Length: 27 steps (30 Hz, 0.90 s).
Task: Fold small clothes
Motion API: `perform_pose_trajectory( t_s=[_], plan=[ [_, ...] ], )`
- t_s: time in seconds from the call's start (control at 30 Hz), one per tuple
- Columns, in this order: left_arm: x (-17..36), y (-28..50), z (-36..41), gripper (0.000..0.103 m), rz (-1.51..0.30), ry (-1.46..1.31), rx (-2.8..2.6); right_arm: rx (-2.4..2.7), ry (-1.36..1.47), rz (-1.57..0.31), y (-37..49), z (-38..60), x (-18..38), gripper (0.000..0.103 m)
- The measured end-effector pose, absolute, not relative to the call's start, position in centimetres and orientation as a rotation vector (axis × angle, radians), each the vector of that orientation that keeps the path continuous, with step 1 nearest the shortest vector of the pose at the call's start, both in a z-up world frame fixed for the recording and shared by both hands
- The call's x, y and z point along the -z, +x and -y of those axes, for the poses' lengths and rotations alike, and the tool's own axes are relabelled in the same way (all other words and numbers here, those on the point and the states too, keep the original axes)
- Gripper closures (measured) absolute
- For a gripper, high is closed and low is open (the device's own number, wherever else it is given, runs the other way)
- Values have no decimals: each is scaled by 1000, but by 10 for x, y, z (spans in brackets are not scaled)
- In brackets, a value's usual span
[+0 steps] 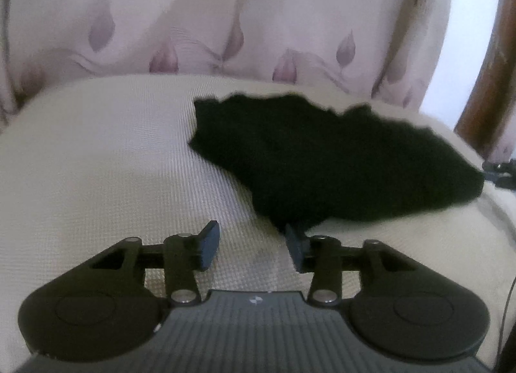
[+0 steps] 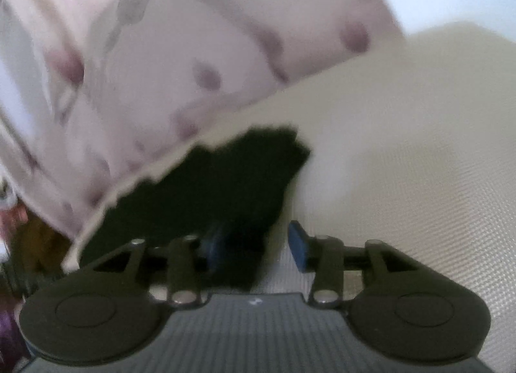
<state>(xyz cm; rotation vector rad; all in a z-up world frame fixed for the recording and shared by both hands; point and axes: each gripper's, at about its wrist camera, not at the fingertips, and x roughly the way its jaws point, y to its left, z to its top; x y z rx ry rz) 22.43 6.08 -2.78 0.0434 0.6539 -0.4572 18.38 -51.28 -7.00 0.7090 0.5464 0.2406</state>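
Bedding: cream woven cover (image 1: 96, 153) fills the lower field of both views, a pink leaf-print cloth (image 1: 200, 18) standing behind it at twelve o'clock.
Garment: black garment (image 1: 322, 160) lies flat on the cover, a rumpled mass with a ragged far edge, its long axis running from ten o'clock to four o'clock in the left wrist view.
Left gripper (image 1: 254, 250): fingers released and parted, bare cover between them; the garment's near tip lies at one o'clock, just touching the inner finger.
Right gripper (image 2: 254, 247): fingers apart, a black fold between them, lying against the left pad while the right pad stands clear; not clamped, by my reading.
Nearer hand: the right, already over cloth; the left must shift toward one o'clock to bite.
View difference: left wrist shows the full outline; right wrist, blurred, shows only one end running off toward eleven o'clock.
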Motion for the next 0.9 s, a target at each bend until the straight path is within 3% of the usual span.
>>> perform_pose_trajectory(
  t_s=[0.07, 0.17, 0.37, 0.5, 0.6, 0.67, 0.9],
  plan=[
    [18, 218, -61, 31, -602, -6, 440, -230, 776, -505, 182, 519, 73, 59],
    [8, 214, -52, 22, -512, -65, 451, -210, 704, -440, 186, 505, 65, 59],
    [33, 247, -18, 27, -607, -32, 425, -163, 469, -576, 234, 453, 71, 64],
    [42, 254, -33, 26, -646, -115, 398, -152, 506, -565, 233, 458, 67, 63],
    [36, 250, -48, 15, -610, -207, 410, -131, 529, -462, 221, 465, 45, 62],
    [29, 249, -56, 1, -564, -265, 404, -155, 523, -409, 216, 460, 29, 62],
    [25, 276, -47, 0, -611, -220, 400, -168, 378, -467, 267, 402, 23, 62]
  ],
)
